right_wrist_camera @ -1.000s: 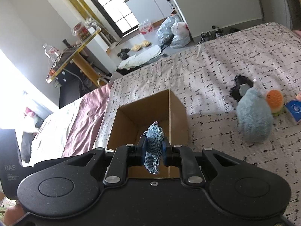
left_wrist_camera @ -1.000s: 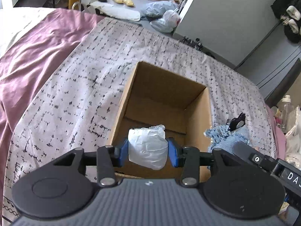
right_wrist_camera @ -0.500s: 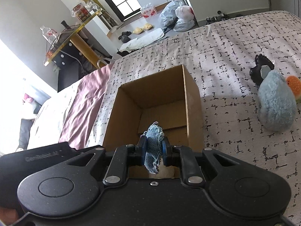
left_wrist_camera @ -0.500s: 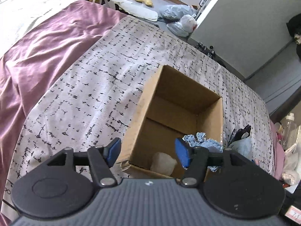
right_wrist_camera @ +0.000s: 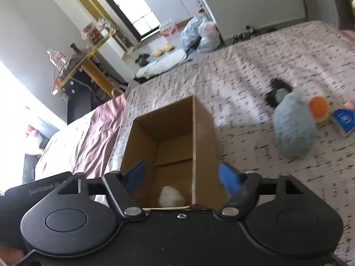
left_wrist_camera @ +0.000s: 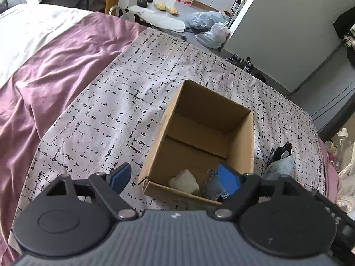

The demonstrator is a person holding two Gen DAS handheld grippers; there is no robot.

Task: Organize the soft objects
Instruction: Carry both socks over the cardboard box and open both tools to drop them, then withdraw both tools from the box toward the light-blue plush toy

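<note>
An open cardboard box (left_wrist_camera: 250,141) (right_wrist_camera: 204,137) stands on the patterned bedspread. Inside it lie a white soft bundle (left_wrist_camera: 183,180) (right_wrist_camera: 172,197) and a blue knitted cloth (left_wrist_camera: 214,187). My left gripper (left_wrist_camera: 175,178) is open and empty above the box's near edge. My right gripper (right_wrist_camera: 182,177) is open and empty above the box's near end. A light blue plush (right_wrist_camera: 292,128) lies on the bed right of the box; it also shows in the left wrist view (left_wrist_camera: 280,166).
A black soft item (right_wrist_camera: 277,90) lies behind the plush. An orange knitted toy (right_wrist_camera: 319,108) and a blue booklet (right_wrist_camera: 344,119) lie to its right. A purple blanket (left_wrist_camera: 55,71) covers the bed's left side. Bags (left_wrist_camera: 208,28) sit on the floor beyond.
My left gripper opened and dropped the white bundle into the box, then drew back. My right gripper opened and let go of the blue cloth, which now lies in the box.
</note>
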